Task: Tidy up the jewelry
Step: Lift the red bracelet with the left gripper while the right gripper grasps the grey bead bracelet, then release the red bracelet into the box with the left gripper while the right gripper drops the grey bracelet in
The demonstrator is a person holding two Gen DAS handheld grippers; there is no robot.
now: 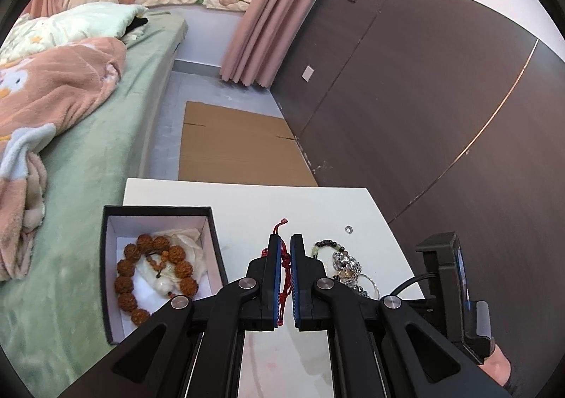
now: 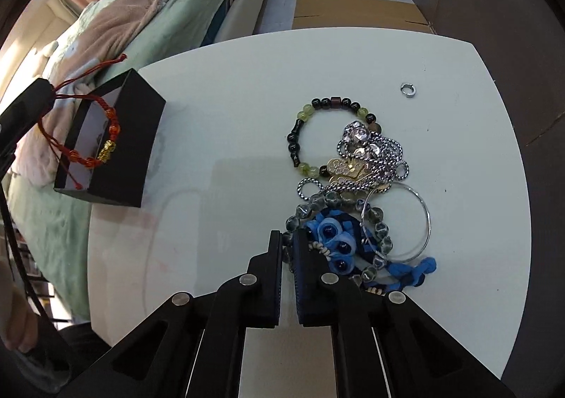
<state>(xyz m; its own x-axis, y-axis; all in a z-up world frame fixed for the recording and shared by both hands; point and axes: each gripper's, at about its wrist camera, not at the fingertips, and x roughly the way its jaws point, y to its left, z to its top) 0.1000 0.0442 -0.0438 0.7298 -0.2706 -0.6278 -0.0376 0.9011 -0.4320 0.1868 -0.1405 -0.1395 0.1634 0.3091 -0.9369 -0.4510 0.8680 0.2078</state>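
My left gripper is shut on a red cord bracelet. In the right wrist view that bracelet, with orange and gold beads, hangs from the left gripper over the open black box. The box holds a brown seed-bead bracelet on white cloth. A heap of jewelry lies on the white table: a green and black bead bracelet, silver chains, a wire hoop, blue pieces. My right gripper is nearly shut at the heap's near left edge; I cannot tell if it grips anything.
A small metal ring lies alone on the far right of the table. A bed with green sheet and blankets runs along the left. Flat cardboard lies on the floor beyond the table. A dark wall panel stands on the right.
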